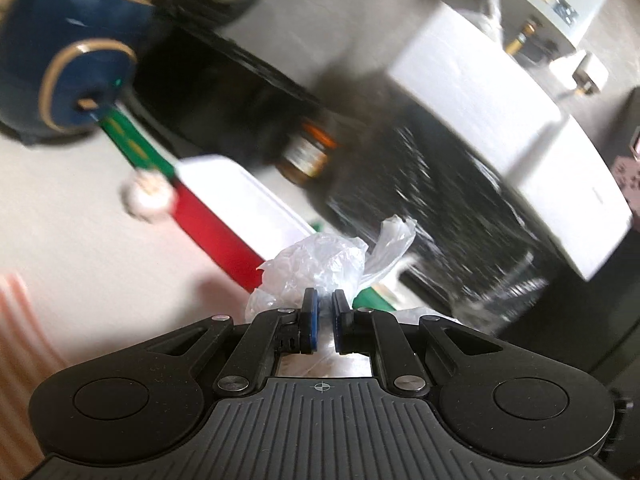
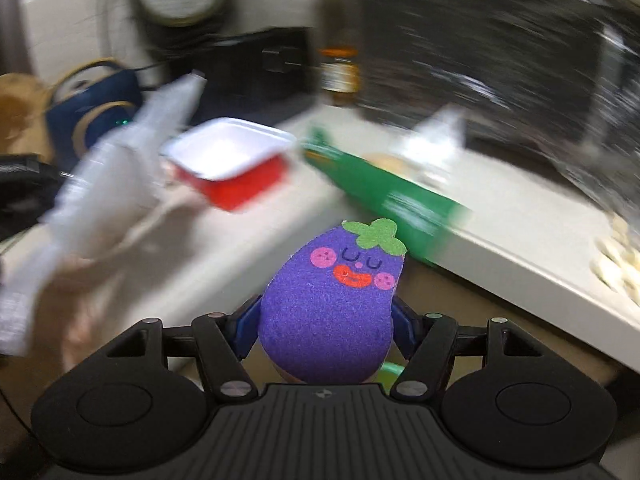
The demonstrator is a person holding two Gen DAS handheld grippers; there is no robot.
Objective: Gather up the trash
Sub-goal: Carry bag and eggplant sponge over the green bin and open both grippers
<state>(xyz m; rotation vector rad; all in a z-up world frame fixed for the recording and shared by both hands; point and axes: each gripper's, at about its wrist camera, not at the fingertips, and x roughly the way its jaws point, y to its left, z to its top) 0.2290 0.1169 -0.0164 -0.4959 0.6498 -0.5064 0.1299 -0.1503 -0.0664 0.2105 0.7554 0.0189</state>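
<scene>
In the left wrist view my left gripper [image 1: 324, 300] is shut on a crumpled clear plastic bag [image 1: 320, 260], which bulges out ahead of the blue pads. In the right wrist view my right gripper [image 2: 326, 320] holds a purple eggplant-shaped sponge [image 2: 340, 276] with a smiling face. Its blue pads press the sponge's two sides, and the sponge hides the fingertips. A red tray with a white lid [image 2: 232, 160] and a green packet [image 2: 384, 196] lie on the pale counter [image 2: 520, 240] ahead, both blurred.
A dark blue pot [image 1: 60, 60] stands at the left, with a small white ball [image 1: 148, 196] near it. An amber jar [image 1: 308, 152] sits beside a black appliance [image 1: 420, 200] under a white box [image 1: 500, 120]. A blurred hand [image 2: 120, 248] and something white and crinkled fill the right view's left side.
</scene>
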